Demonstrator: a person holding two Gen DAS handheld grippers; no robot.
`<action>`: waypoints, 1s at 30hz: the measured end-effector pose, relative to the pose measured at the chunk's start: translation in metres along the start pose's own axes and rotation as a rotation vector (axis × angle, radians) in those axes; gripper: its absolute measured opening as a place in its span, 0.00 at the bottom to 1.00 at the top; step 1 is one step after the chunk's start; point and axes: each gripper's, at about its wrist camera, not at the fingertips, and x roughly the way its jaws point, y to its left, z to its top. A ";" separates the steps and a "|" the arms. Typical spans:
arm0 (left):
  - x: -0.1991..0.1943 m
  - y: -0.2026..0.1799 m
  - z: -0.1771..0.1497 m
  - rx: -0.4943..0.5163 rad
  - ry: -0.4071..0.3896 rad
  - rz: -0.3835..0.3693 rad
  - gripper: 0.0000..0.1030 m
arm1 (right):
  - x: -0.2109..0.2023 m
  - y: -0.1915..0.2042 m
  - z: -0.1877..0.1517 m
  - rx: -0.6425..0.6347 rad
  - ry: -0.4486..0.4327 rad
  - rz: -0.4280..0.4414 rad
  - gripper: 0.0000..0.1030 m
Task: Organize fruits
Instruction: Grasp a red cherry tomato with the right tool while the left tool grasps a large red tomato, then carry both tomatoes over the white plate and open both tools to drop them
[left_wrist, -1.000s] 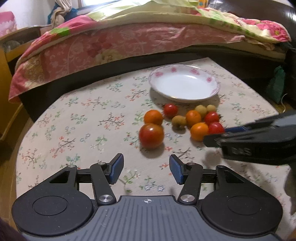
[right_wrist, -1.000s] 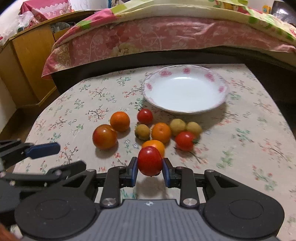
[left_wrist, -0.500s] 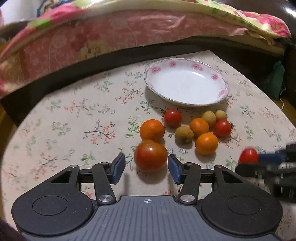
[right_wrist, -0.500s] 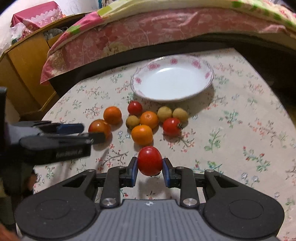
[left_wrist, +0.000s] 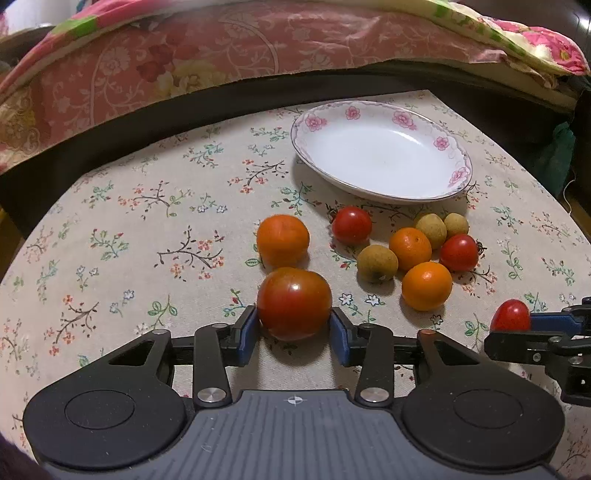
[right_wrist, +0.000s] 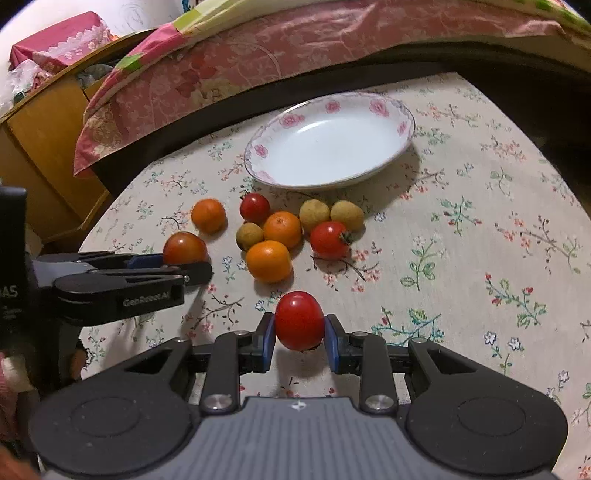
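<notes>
Here, the left gripper (left_wrist: 294, 326) has its blue pads set against both sides of a large, round red-orange tomato (left_wrist: 294, 303) with a darker, greenish-brown top; the tomato sits on the floral-print tablecloth (left_wrist: 155, 229), and whether it is lifted cannot be told. It is nearly spherical, slightly wider than tall, and no stem end shows in the left wrist view. The right gripper (right_wrist: 299, 334) is clamped on a small, glossy red cherry tomato (right_wrist: 299, 319), egg-shaped, with its long axis roughly upright and the narrower end up; it hangs clear of the cloth, with its shadow below.

Beyond them lies a loose cluster: three orange mandarins (left_wrist: 283, 240), two more red cherry tomatoes (left_wrist: 351, 225), one with its green stem pointing right, and three tan, round longan-like fruits (left_wrist: 377, 263). The shallow white plate with pink roses on its rim (left_wrist: 460, 173) stands just behind the cluster and holds nothing.

In the right wrist view, the side of the left tool reads "GenRobot.AI", and further left the letters "AS" show, the rest cut off. A pink patterned quilt (right_wrist: 221, 74) hangs past the table's far edge.
</notes>
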 end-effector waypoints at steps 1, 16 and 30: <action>0.001 0.001 0.000 0.004 -0.002 0.001 0.52 | 0.002 0.000 0.001 0.002 0.005 -0.002 0.28; 0.003 -0.010 0.001 0.065 -0.034 0.013 0.49 | 0.011 0.005 0.002 -0.036 0.000 -0.015 0.28; -0.038 -0.022 0.001 0.039 -0.052 -0.080 0.48 | -0.017 0.013 0.002 -0.058 -0.056 -0.060 0.28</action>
